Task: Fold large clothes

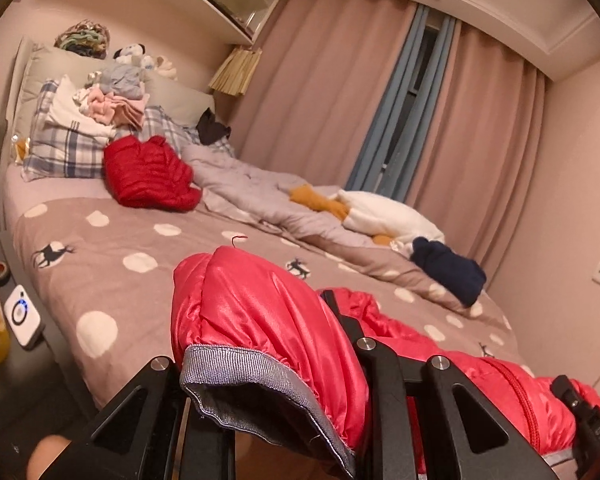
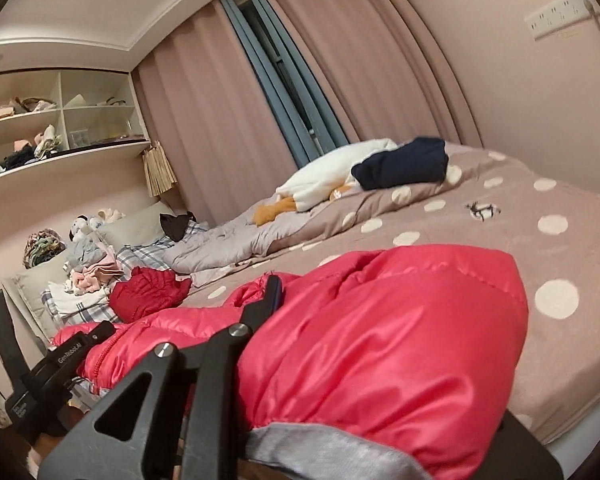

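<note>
Both jaws are clenched on the pink jacket point(image 1: 260, 320): the left gripper point(image 1: 268, 364) pinches the cloth just behind its grey cuff point(image 1: 256, 384), and the right gripper point(image 2: 300, 364) grasps a bulging fold of the same jacket point(image 2: 380, 340) above a grey hem point(image 2: 332, 452), though the right tips are buried in fabric and only the left finger point(image 2: 268, 300) shows. The jacket hangs between the two grippers over the near edge of the bed point(image 1: 100, 280), its zip point(image 1: 520, 396) running across the span toward the other gripper, whose body shows at the right margin of the left view. Judged from this, folding of this garment has barely begun: it is bunched and held up, not laid flat, and no crease is set. A red jacket point(image 1: 148, 176) lies crumpled near the pillows point(image 1: 60, 144), beside a loose heap of pale clothes point(image 1: 112, 100); a navy garment point(image 1: 448, 272) rests at the far side by a white plush point(image 1: 384, 212); whether any of these counts as finished cannot be told. Open room is good: the spotted cover point(image 2: 500, 232) is bare between the held jacket and the rumpled grey quilt point(image 1: 252, 184), enough to spread the garment. Limits are the near bed edge, the side table point(image 1: 16, 360) with its small items to the left, and the wall point(image 2: 520, 100) beyond the far side.
</note>
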